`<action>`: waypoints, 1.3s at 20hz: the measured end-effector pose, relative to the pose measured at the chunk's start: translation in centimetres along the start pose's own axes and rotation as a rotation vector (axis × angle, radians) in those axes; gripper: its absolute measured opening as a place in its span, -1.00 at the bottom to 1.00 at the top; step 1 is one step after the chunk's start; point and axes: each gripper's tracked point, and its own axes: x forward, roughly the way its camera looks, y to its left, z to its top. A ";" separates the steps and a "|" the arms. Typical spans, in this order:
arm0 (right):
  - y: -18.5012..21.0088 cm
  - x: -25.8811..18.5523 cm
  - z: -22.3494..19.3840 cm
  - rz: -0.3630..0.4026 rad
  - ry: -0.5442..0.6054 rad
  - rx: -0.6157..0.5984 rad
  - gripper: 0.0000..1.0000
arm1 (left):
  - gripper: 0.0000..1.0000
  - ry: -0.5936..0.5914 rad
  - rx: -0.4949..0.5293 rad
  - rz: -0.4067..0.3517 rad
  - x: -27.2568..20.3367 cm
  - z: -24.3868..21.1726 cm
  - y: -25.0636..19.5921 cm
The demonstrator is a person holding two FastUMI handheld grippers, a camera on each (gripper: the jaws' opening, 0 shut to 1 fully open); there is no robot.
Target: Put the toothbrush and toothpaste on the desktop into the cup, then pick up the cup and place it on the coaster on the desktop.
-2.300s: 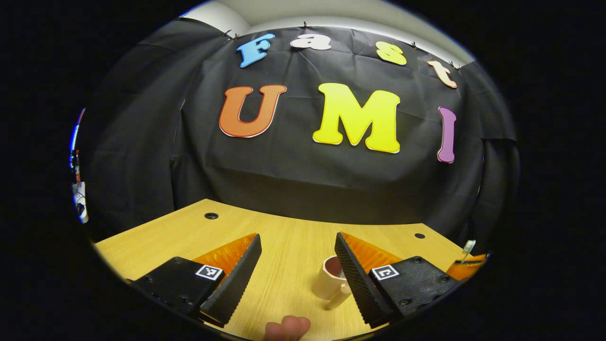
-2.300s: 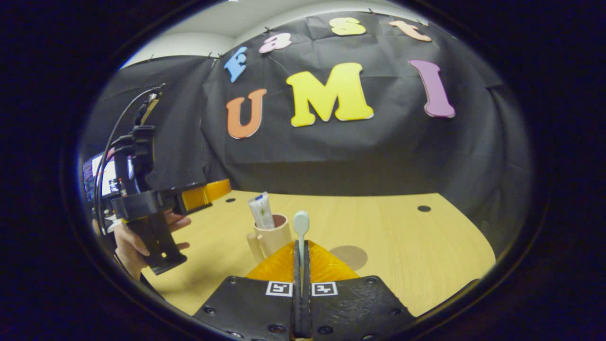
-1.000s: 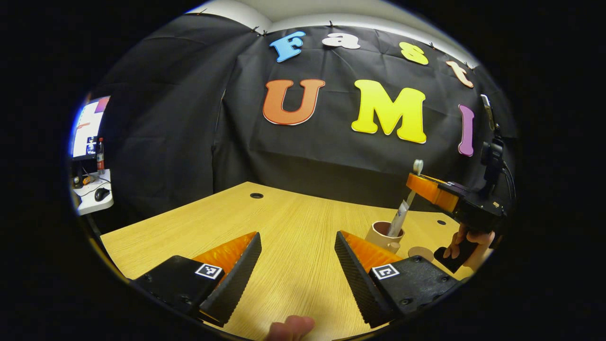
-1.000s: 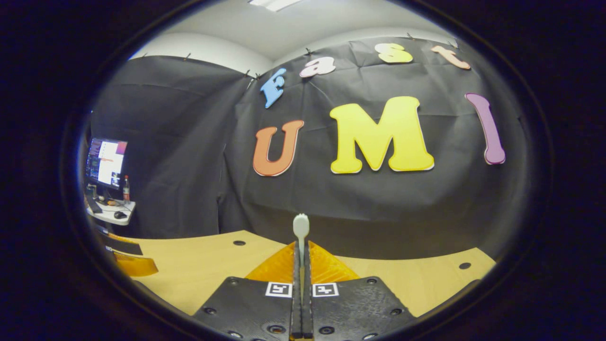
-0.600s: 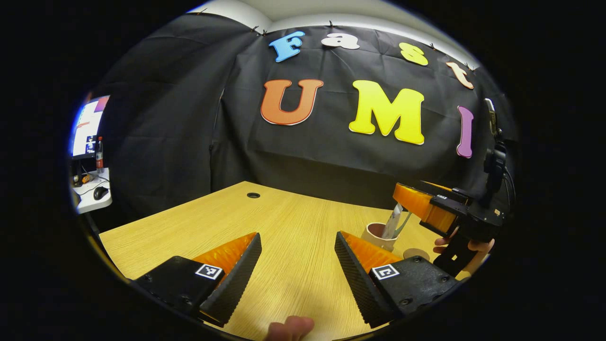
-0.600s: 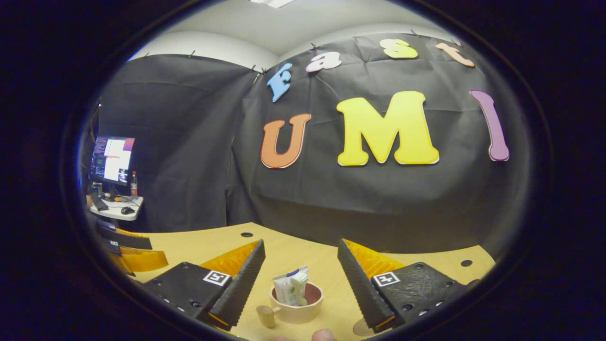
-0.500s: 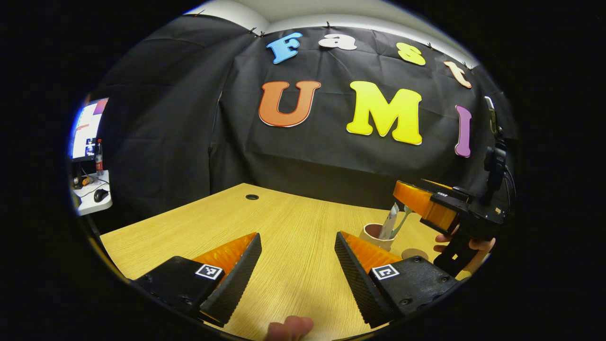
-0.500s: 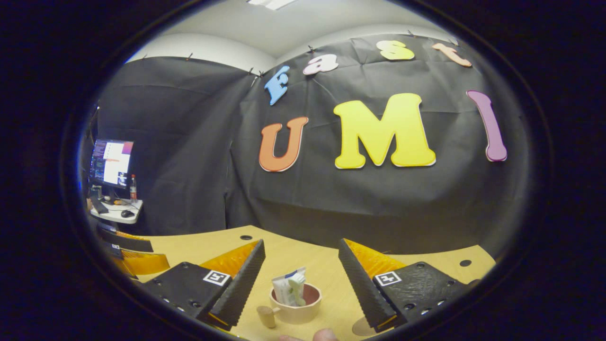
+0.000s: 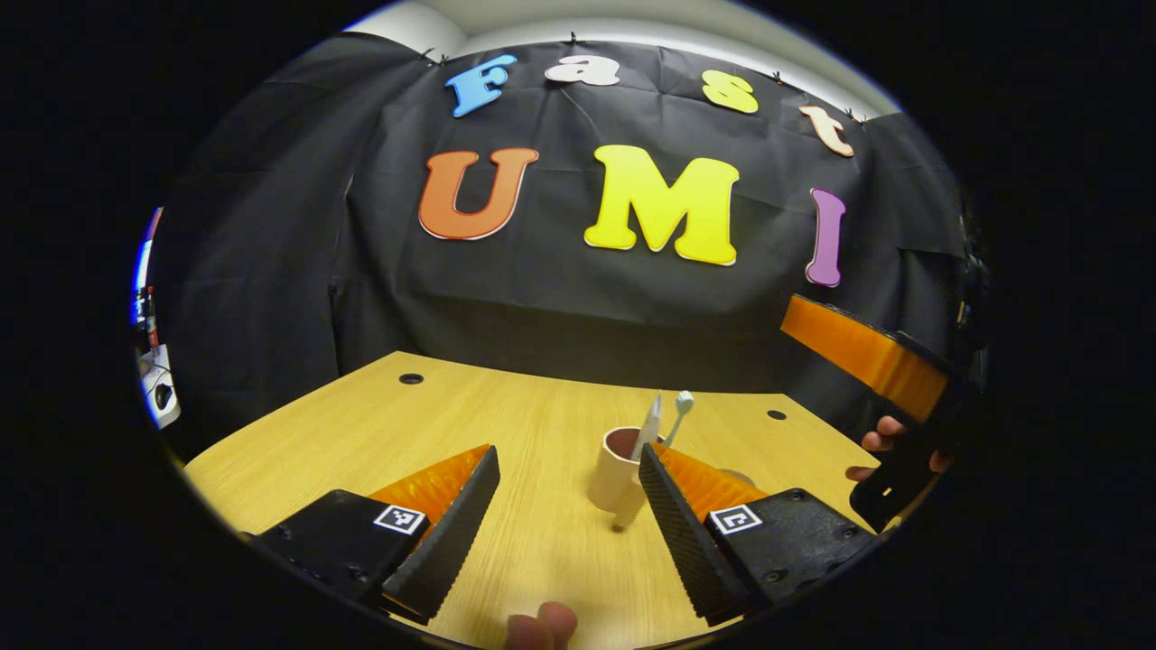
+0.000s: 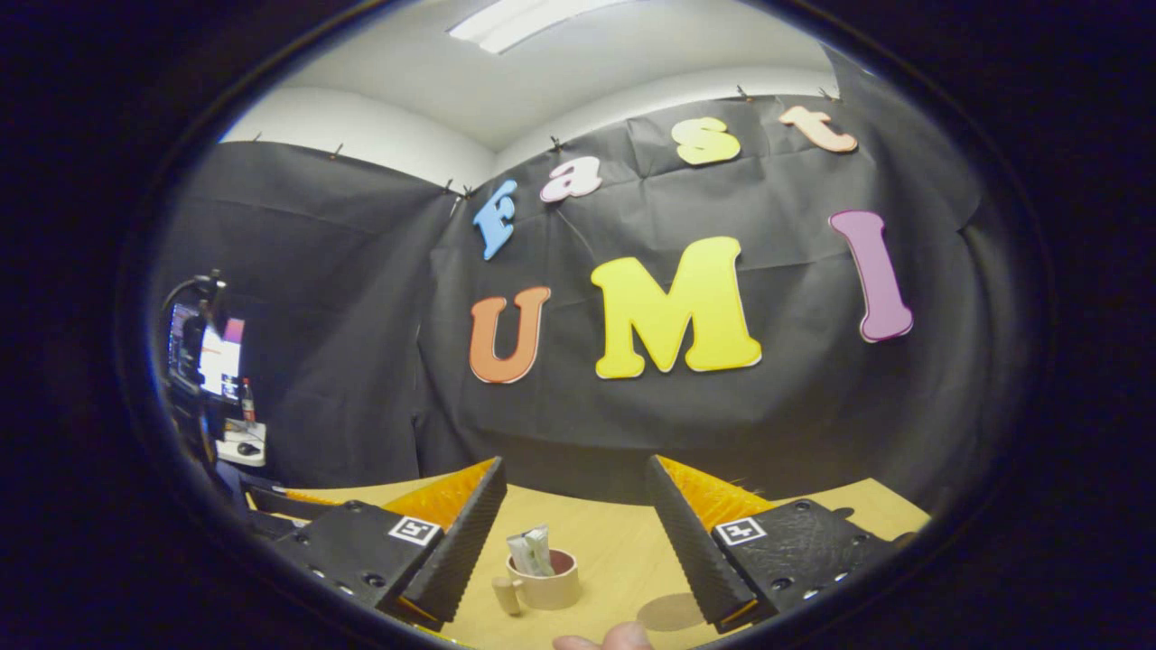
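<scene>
Left gripper (image 9: 567, 492): jaws stand wide apart with nothing between them, low over the near part of the wooden desktop (image 9: 506, 424). The cup (image 9: 616, 468) stands upright on the desktop just beyond and beside the inner edge of this gripper's right finger, handle turned toward the camera; whether finger and cup touch cannot be told. The toothpaste (image 9: 648, 426) and the toothbrush (image 9: 679, 411) both stand in the cup, leaning toward the right edge, brush head uppermost. Right gripper (image 10: 571, 519): jaws likewise wide apart and empty, held above the desktop, with the cup showing below between the fingers, well apart from both. The round coaster (image 10: 670, 611) lies flat on the desktop near the cup, partly behind this gripper's right finger. In the left gripper view, a hand (image 9: 890, 442) grips the right gripper's handle near the right edge.
</scene>
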 end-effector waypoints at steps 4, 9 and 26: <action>-1.7 -6.2 -0.9 0.001 0.041 -0.070 0.89 | 0.96 0.054 0.050 -0.079 1.2 2.3 -3.1; -6.5 -12.0 -3.1 -0.050 0.159 -0.058 0.92 | 0.96 0.142 0.092 -0.147 3.1 6.1 -5.6; -13.0 -19.2 -5.5 -0.151 0.226 0.107 0.88 | 0.97 0.979 0.124 -0.118 8.2 -5.7 -5.9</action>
